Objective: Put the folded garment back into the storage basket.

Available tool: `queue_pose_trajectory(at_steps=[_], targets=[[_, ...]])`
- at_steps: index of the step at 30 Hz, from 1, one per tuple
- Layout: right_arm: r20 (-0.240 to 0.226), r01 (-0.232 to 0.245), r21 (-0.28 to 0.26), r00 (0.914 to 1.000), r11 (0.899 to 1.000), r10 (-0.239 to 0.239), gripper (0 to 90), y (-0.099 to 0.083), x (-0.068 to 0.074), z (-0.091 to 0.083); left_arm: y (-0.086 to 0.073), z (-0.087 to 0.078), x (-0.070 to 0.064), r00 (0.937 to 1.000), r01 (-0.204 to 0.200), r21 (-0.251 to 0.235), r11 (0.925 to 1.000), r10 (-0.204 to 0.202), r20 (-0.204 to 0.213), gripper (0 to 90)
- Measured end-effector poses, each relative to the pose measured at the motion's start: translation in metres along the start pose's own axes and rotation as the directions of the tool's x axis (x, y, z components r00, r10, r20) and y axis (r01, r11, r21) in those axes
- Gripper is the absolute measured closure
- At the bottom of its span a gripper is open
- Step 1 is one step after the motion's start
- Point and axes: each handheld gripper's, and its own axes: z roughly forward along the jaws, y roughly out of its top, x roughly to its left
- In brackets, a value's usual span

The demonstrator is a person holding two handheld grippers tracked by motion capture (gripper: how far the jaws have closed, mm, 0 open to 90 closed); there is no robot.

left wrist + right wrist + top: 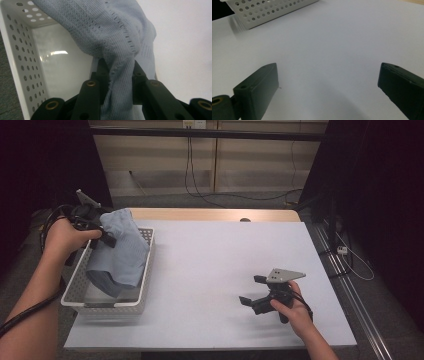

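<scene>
A pale blue knitted garment (119,251) hangs over the white perforated basket (145,276) at the table's left side. My left gripper (102,236) is shut on the garment's upper part and holds it above the basket. In the left gripper view the blue fabric (117,37) is pinched between the black jaws, with the basket's wall (17,52) behind it. My right gripper (252,291) rests low over the white table near the front right, jaws wide apart and nothing between them. Its black fingers (259,87) frame bare table.
The white table surface (215,260) stretches between the basket and the right gripper. A corner of the basket (262,12) shows far off in the right gripper view. Cables (200,190) run across the floor behind the table. Dark curtains stand at both sides.
</scene>
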Motion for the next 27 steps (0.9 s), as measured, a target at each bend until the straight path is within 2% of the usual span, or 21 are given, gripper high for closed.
queue_pose_trajectory(at_steps=[5,6,7,10,14,18,20,21,27], targets=[[-0.004,-0.001,0.006,1.0,1.0,0.001,2.8,-0.001,0.0,0.002,-0.004,0.005,0.0,1.0,0.0,0.002,1.0,0.0,-0.002,75.0],[-0.005,0.0,0.007,1.0,1.0,0.0,2.8,-0.001,0.001,0.002,-0.005,0.005,0.001,0.9999,-0.013,0.011,0.9999,0.013,0.002,75.0],[-0.007,-0.001,0.004,1.0,1.0,0.001,2.8,0.0,0.001,0.002,-0.005,0.006,0.0,1.0,-0.001,-0.001,1.0,0.001,0.002,75.0],[-0.004,0.0,0.001,1.0,1.0,0.0,2.8,0.0,0.0,0.001,-0.008,0.007,0.0,1.0,0.0,-0.011,0.9999,0.0,0.008,75.0],[-0.002,0.001,-0.001,1.0,1.0,-0.001,2.8,0.0,0.0,0.001,-0.011,0.008,-0.001,1.0,-0.008,-0.018,0.9998,0.008,0.005,74.9],[-0.003,0.003,0.002,1.0,1.0,-0.003,2.8,0.0,0.001,0.001,-0.014,0.007,-0.001,0.9998,-0.008,-0.024,0.9997,0.008,0.019,74.9],[-0.004,0.003,0.003,1.0,1.0,-0.003,2.8,0.0,0.001,0.002,-0.015,0.007,0.0,0.9993,-0.029,-0.005,0.9996,0.029,0.023,74.9],[-0.004,0.003,0.002,1.0,1.0,-0.003,2.8,0.0,0.001,0.002,-0.016,0.008,-0.002,0.9995,-0.018,-0.01,0.9998,0.018,0.025,74.9],[-0.003,0.001,0.002,1.0,1.0,-0.001,2.8,0.0,0.001,0.002,-0.019,0.012,-0.003,0.9995,-0.018,-0.01,0.9998,0.019,0.027,74.9]])
